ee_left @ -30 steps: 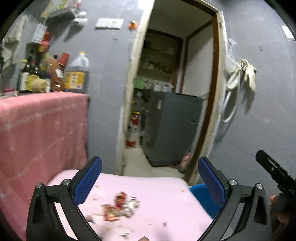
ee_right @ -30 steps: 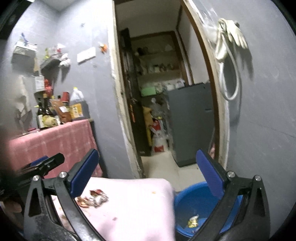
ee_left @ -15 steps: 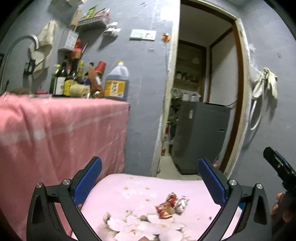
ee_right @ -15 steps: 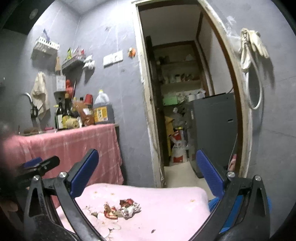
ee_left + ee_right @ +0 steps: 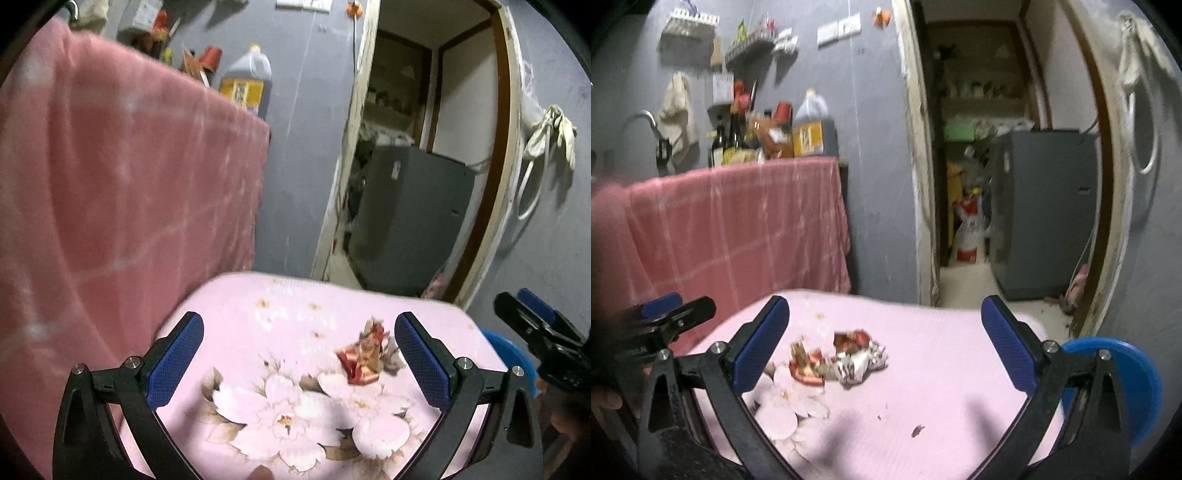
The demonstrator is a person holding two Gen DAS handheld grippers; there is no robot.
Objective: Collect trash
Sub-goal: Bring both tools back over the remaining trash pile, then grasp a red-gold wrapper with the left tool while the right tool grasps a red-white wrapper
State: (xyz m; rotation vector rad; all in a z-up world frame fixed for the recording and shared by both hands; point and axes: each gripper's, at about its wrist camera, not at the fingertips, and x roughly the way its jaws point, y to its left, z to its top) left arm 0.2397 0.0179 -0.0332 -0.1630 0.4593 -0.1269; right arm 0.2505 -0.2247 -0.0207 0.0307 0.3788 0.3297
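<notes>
A small heap of crumpled red and silver wrappers (image 5: 365, 356) lies on the pink flowered table cover (image 5: 288, 325). My left gripper (image 5: 299, 354) hovers over the cover, open and empty, with the heap just inside its right finger. In the right wrist view the same wrappers (image 5: 842, 356) sit a little ahead of my right gripper (image 5: 886, 343), nearer its left finger; it is open and empty too. A blue basin (image 5: 1126, 376) stands low at the table's right edge, partly hidden by the right finger. Each gripper shows at the edge of the other's view.
A counter draped in a pink checked cloth (image 5: 738, 229) stands left, with bottles and an oil jug (image 5: 810, 129) on top. An open doorway (image 5: 979, 147) leads to a grey appliance (image 5: 1045, 210). Gloves and a hose (image 5: 546, 140) hang on the right wall.
Both views have swung down and closer to the table. The wrappers now appear larger and nearer the fingers. The blue basin has come back into the right wrist view.
</notes>
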